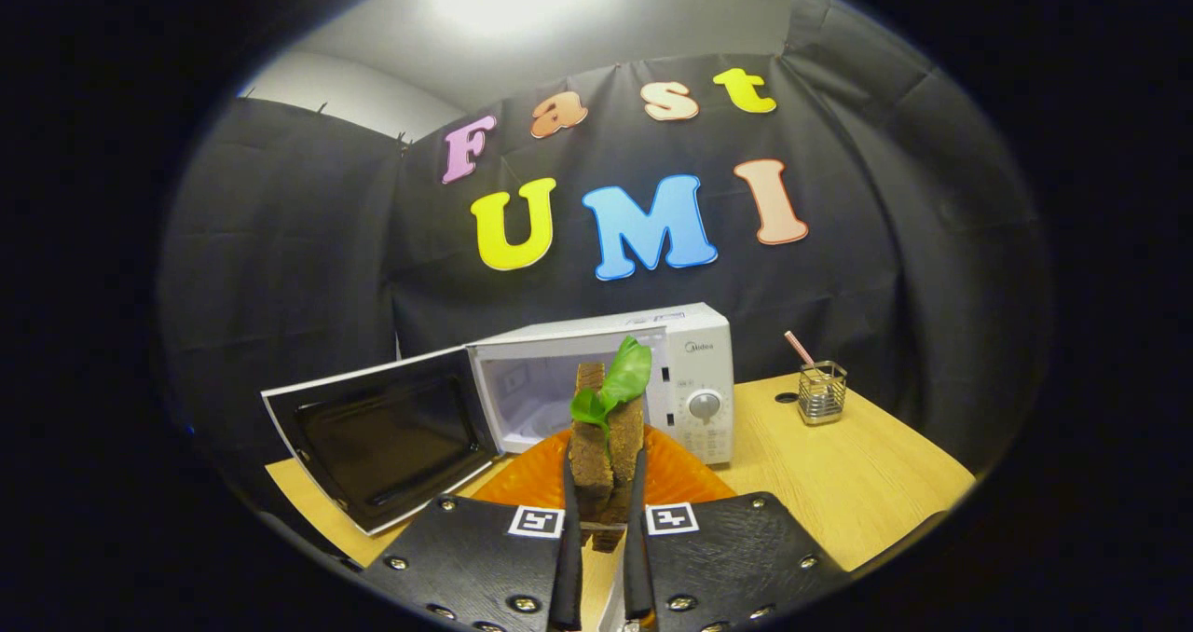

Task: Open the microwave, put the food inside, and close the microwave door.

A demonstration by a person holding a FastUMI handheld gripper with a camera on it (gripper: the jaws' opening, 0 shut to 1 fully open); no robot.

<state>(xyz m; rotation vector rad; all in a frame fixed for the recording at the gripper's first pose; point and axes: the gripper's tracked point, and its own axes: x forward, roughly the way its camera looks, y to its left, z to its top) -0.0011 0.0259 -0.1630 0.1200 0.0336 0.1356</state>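
So the claw (604, 511) is clamped down on the sandwich (604, 446), both fingers (569, 557) pressing in on its sides, and it's held up on edge with the brown bread slices standing vertical. A green lettuce leaf (617, 382) sticks out the top and flops a bit to the right. Right under and behind the sandwich there's an orange plate (680, 478) with ridges, sitting on the light wood counter (839, 483). I can't really tell if the sandwich bottom is touching the plate or just above it.

Beyond that is the white microwave (694, 371), door (382, 436) swung wide open to the left, dark glass inner side facing us. The cavity (531, 399) is lit and pale inside, straight ahead of the sandwich. Control panel with a round dial (705, 405) is on the right of the opening.

Off to the right of the microwave, well apart, there's a little wire holder (822, 392) with a pink straw (799, 348) poking out.
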